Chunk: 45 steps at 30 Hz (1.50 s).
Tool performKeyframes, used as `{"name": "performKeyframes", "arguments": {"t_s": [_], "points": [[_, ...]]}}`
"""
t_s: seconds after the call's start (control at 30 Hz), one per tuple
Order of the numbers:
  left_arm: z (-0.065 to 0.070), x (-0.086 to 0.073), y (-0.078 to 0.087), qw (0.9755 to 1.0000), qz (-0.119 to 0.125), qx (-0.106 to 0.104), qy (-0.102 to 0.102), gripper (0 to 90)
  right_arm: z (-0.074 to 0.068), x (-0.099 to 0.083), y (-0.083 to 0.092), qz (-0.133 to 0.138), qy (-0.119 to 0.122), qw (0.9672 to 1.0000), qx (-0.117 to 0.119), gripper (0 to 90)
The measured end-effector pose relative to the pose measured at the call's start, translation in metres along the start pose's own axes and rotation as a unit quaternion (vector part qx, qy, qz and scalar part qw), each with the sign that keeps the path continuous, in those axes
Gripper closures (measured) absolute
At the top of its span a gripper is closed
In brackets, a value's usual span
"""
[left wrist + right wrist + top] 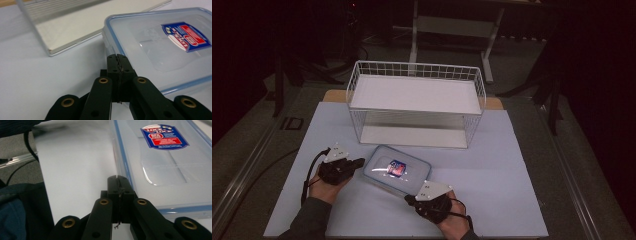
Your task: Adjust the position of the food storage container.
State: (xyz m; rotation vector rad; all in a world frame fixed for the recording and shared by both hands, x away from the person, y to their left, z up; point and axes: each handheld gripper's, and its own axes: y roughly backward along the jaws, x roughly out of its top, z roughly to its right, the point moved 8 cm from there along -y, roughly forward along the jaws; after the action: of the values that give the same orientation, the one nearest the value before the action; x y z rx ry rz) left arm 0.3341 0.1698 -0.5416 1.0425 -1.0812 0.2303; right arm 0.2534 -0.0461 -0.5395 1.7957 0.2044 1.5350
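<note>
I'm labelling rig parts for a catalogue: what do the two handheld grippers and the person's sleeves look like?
Both the left gripper and right gripper are black, with brass-ringed pivots, a grey three-cornered plate on top and a trailing black cable. The sleeves are dark.

Wire rack (416,102) blocks 12 o'clock; lidded container (397,169) sits center btwn grippers. Table (502,170) open at 3 o'clock.

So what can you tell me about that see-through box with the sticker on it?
The plastic box is a flat, clear rectangle with rounded corners and a blue seal line round its lid. A red and blue sticker sits on top. The lid is on. It lies flat on the pale table, turned a little askew, in front of the white wire shelf. The left gripper and right gripper flank it with shut jaws; whether they touch it is unclear.
</note>
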Motion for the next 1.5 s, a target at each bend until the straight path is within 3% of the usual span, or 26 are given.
{"name": "performKeyframes", "arguments": {"t_s": [0.4, 0.67, 1.27, 1.5], "points": [[0.023, 0.002, -0.004, 0.9997, -0.004, -0.018, -0.018, 89.6, 0.024, -0.009, 0.013, -0.002, -0.023, 0.9995, -0.022, 89.5], [0.036, 0.006, -0.011, 0.9993, -0.004, -0.021, -0.031, 89.2, 0.034, -0.013, 0.008, -0.005, -0.032, 0.9989, -0.036, 89.5], [0.047, 0.013, -0.022, 0.9992, 0.000, -0.022, -0.033, 88.4, 0.042, -0.016, 0.002, -0.008, -0.042, 0.9980, -0.048, 89.2], [0.046, 0.012, -0.019, 0.9992, 0.000, -0.028, -0.027, 81.7, 0.040, -0.013, 0.004, -0.001, -0.044, 0.9981, -0.042, 86.2]]}}
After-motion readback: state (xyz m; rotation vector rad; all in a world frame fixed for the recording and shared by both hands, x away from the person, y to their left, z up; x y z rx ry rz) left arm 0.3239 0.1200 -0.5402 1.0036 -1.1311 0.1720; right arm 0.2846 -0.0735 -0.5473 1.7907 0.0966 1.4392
